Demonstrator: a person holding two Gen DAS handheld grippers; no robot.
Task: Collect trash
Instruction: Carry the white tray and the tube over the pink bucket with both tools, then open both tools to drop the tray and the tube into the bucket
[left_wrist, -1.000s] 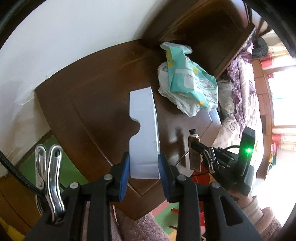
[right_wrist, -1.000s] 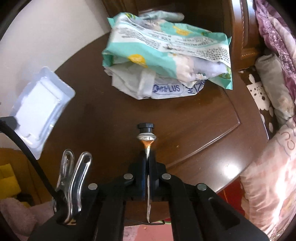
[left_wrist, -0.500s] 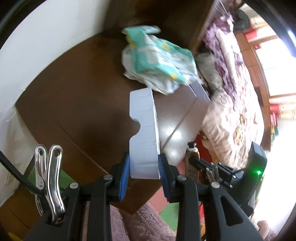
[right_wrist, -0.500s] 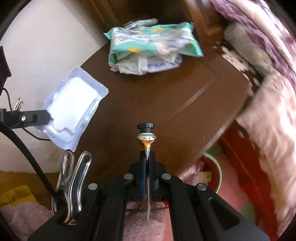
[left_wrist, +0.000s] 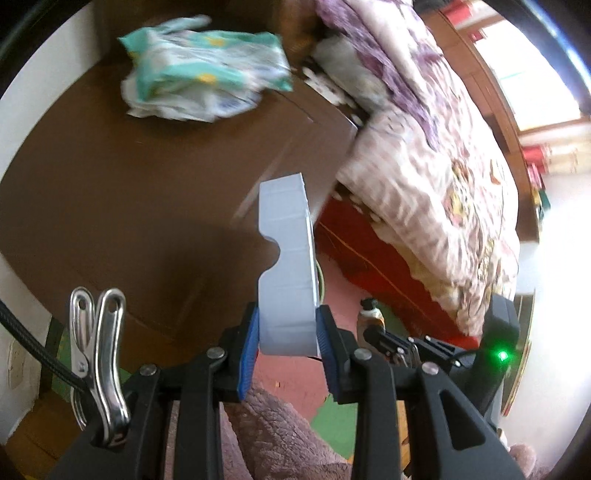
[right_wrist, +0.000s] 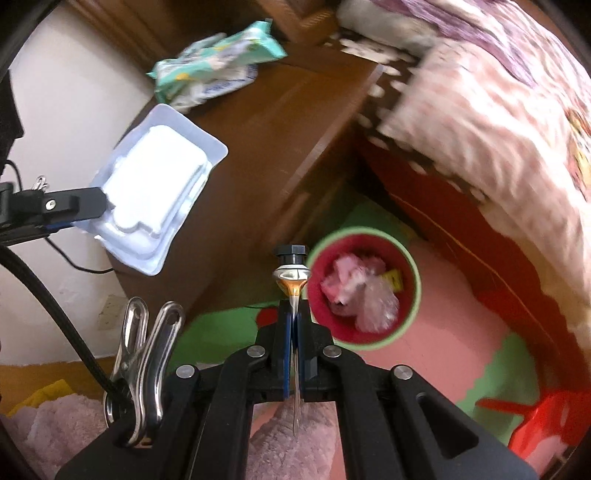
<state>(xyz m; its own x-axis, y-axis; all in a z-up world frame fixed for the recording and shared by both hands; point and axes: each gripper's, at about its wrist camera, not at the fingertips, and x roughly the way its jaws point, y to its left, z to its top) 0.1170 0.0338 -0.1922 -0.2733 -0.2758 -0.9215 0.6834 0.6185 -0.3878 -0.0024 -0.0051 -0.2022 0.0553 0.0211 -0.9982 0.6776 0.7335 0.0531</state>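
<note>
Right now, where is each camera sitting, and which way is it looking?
Left wrist view: on the left gripper, facing along its fingers, down over the brown table toward the bed; its pads clamp the white plastic tray.
Right wrist view: on the right gripper, facing down at the trash bin on the floor; it pinches a flattened tube.
Shared: tray, table, bed, green wipes pack, and each view shows the other gripper.
</note>
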